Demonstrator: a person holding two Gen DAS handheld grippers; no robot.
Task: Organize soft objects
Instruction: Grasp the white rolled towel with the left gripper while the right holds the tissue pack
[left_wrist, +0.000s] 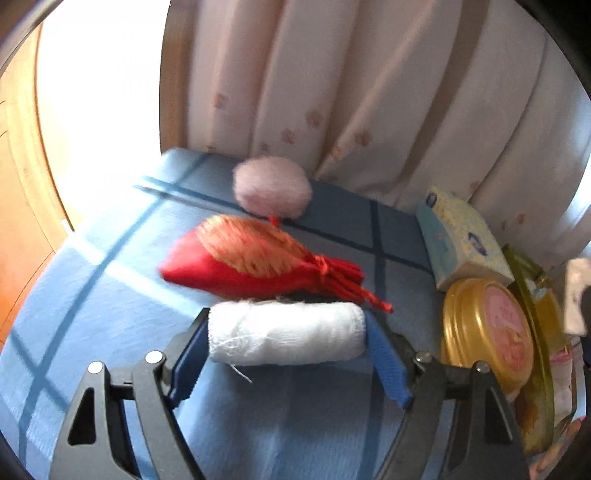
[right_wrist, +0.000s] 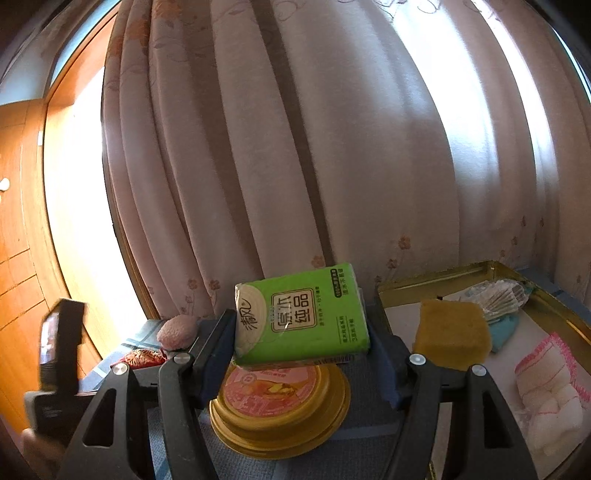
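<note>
Down in the left wrist view, the left gripper (left_wrist: 287, 338) has its blue pads against both ends of a white rolled gauze bandage (left_wrist: 286, 333) on the blue checked cloth (left_wrist: 110, 314), just before a red embroidered pouch (left_wrist: 255, 260) and a pink fluffy puff (left_wrist: 272, 185).

Right wrist view: the right gripper (right_wrist: 301, 332) clamps a green tissue pack (right_wrist: 301, 319) above a round gold tin lid (right_wrist: 280, 402), beside a gold-rimmed tray (right_wrist: 436, 278) containing a yellow sponge (right_wrist: 451, 334).

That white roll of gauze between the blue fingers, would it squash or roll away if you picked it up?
The gauze roll looks soft and loosely wound, with frayed threads at its edge, so it would probably give under pressure. It seems light for its size. Being a cylinder, it might roll on the blue cloth if nudged sideways.
</note>
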